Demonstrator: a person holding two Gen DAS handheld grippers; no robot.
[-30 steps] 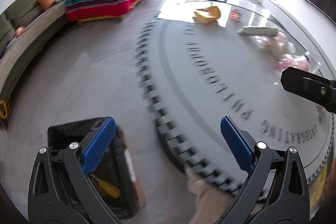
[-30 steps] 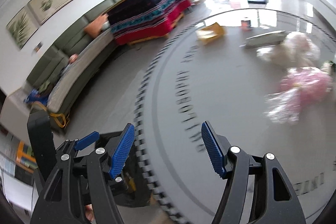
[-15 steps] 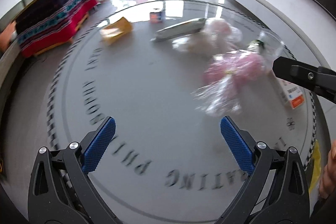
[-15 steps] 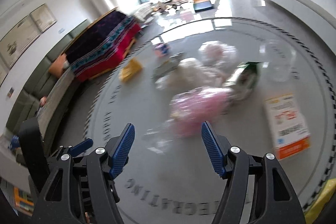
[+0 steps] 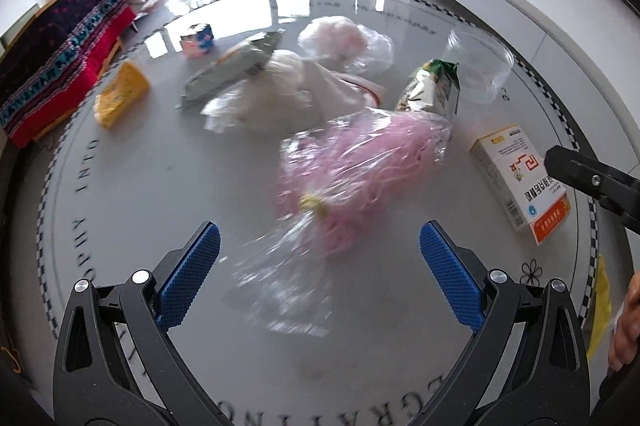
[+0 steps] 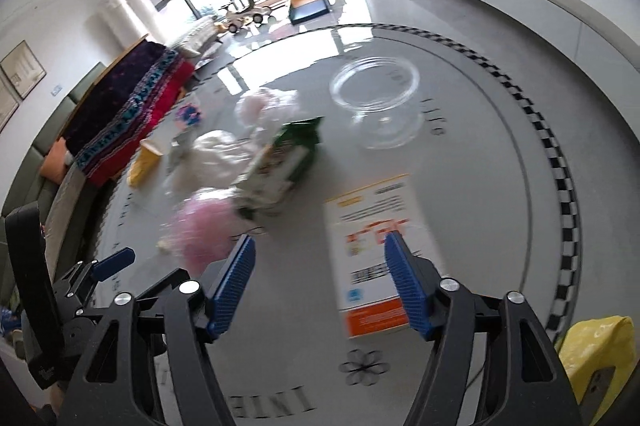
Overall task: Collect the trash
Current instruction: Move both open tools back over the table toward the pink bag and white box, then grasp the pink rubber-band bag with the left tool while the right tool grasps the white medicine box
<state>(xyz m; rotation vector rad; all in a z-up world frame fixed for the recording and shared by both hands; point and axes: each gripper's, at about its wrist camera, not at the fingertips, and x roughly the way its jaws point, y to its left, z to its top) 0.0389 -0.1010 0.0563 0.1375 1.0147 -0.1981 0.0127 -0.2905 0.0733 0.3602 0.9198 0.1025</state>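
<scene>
Trash lies on a round grey table (image 5: 160, 162). A clear bag of pink shreds (image 5: 360, 166) lies just ahead of my open, empty left gripper (image 5: 320, 262); it also shows in the right wrist view (image 6: 200, 226). A white and orange carton (image 6: 376, 250) lies flat under my open, empty right gripper (image 6: 320, 282); it also shows in the left wrist view (image 5: 520, 178). A green snack packet (image 6: 284, 158), white plastic bags (image 5: 280, 90), a clear plastic tub (image 6: 380, 98), a yellow box (image 5: 120, 94) and a silver wrapper (image 5: 236, 66) lie farther back.
A small pink and blue cube (image 5: 198, 40) sits near the table's far edge. A yellow bag (image 6: 596, 350) lies at the near right rim. A sofa with a red and purple blanket (image 5: 52, 58) stands left of the table.
Both grippers swung right from the floor bin and table edge to over the table, then closed in on the trash. The right gripper now hangs over the carton.
</scene>
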